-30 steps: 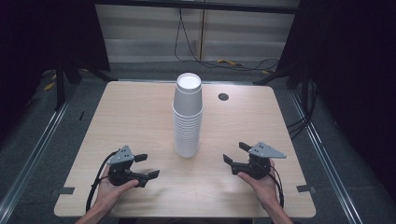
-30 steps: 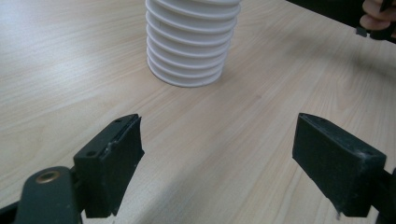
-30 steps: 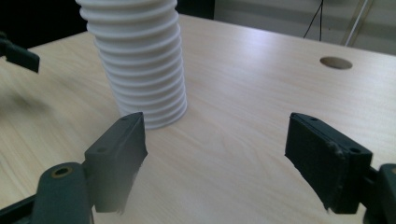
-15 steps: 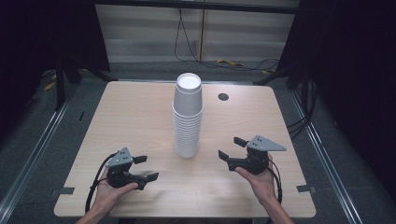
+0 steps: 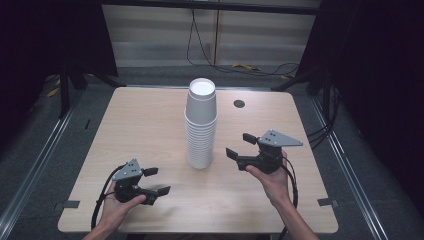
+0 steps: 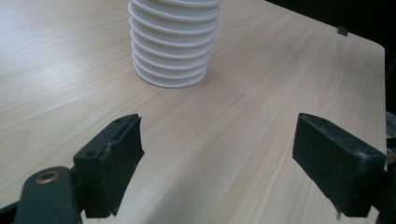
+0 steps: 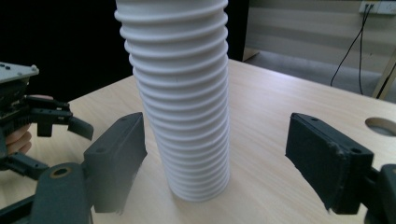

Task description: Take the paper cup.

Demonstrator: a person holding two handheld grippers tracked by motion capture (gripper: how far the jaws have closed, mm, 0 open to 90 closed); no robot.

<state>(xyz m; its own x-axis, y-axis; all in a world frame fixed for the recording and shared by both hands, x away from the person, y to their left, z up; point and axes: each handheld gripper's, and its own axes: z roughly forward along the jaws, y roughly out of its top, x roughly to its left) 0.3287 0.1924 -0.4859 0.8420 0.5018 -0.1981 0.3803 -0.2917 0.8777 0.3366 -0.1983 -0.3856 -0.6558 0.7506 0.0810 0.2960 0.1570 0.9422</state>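
A tall stack of white paper cups (image 5: 201,125) stands upside down at the middle of the wooden table (image 5: 140,130). My right gripper (image 5: 241,145) is open, a little above the table just right of the stack, jaws pointing at it. In the right gripper view the stack (image 7: 180,93) rises between and beyond the open jaws of the right gripper (image 7: 215,163). My left gripper (image 5: 156,181) is open near the front left, empty. In the left gripper view the stack's base (image 6: 172,44) lies ahead of the left gripper (image 6: 217,154); the left gripper (image 7: 56,119) also appears in the right gripper view.
A round cable hole (image 5: 239,103) sits in the table at the back right of the stack. Cables (image 5: 240,67) lie on the floor behind the table. Dark frame posts stand at both sides. Bare wood lies left of and behind the stack.
My right gripper has moved left and a little up toward the stack. The left gripper has hardly moved.
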